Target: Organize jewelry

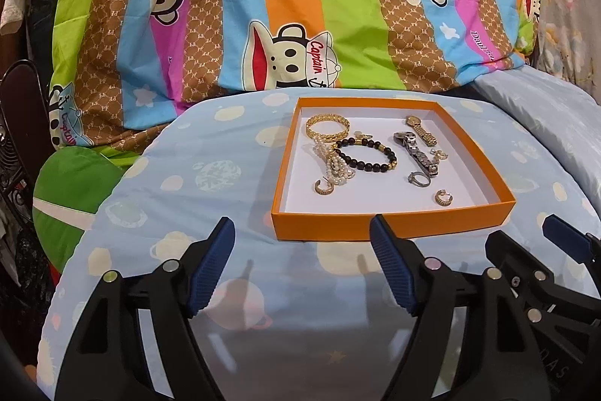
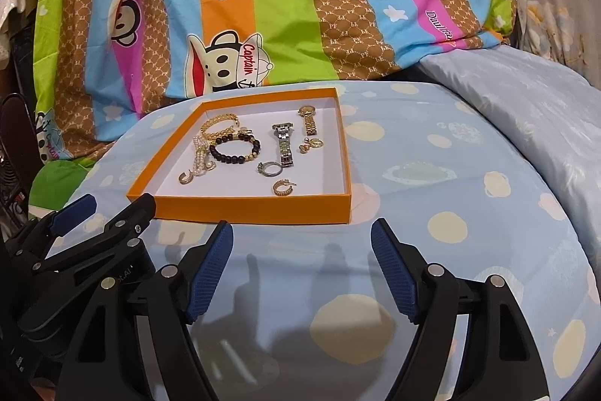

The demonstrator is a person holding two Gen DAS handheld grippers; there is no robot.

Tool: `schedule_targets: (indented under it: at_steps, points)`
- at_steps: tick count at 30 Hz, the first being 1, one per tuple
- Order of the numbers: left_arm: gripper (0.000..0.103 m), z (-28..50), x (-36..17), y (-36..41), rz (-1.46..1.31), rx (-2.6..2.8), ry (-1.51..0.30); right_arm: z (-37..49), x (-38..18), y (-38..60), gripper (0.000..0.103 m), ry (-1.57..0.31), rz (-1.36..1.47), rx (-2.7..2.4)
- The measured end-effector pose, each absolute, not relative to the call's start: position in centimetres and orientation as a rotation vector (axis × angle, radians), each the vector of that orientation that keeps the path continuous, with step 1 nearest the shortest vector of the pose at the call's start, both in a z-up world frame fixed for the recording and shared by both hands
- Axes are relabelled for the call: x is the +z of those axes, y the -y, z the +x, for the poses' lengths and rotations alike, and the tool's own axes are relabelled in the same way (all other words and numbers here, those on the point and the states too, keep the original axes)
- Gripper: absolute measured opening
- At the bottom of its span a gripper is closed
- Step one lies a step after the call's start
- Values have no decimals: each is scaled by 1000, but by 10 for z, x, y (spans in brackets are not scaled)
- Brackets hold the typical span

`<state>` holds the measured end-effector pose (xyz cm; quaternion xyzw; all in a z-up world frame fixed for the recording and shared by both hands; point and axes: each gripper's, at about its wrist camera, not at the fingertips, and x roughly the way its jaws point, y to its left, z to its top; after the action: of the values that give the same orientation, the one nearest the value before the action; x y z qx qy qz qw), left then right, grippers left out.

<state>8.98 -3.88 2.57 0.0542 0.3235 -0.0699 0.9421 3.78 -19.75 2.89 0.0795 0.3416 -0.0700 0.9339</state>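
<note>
An orange tray [image 1: 390, 224] [image 2: 248, 213] with a white floor sits on a blue spotted surface. In it lie a gold bangle [image 1: 326, 128] [image 2: 219, 123], a black bead bracelet [image 1: 366, 156] [image 2: 234, 147], a pearl piece [image 1: 336, 168] [image 2: 199, 153], a silver watch [image 1: 417, 153] [image 2: 284, 145], a gold watch [image 1: 420, 130] [image 2: 308, 121], a silver ring [image 1: 420, 180] [image 2: 269, 170] and gold hoop earrings [image 1: 443, 198] [image 2: 281, 187]. My left gripper [image 1: 302, 269] is open and empty, just before the tray's front wall. My right gripper [image 2: 300, 269] is open and empty, near the tray's front right corner.
A striped cartoon-monkey quilt [image 1: 293, 6] [image 2: 263, 6] rises behind the tray. A pale blue pillow [image 2: 526, 123] lies to the right. Each gripper shows in the other's view: the right one in the left wrist view [image 1: 544, 269], the left one in the right wrist view [image 2: 75, 243].
</note>
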Motion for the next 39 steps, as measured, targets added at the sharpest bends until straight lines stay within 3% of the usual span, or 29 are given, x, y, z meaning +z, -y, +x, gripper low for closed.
schedule_targets:
  at_steps: [14,39]
  points:
    - [80,90,25,39,120,-117,-660,36,30,199,75,-694,161,-160]
    - [81,90,26,39,124,-115,-659,35,30,200,75,-693,159,-164]
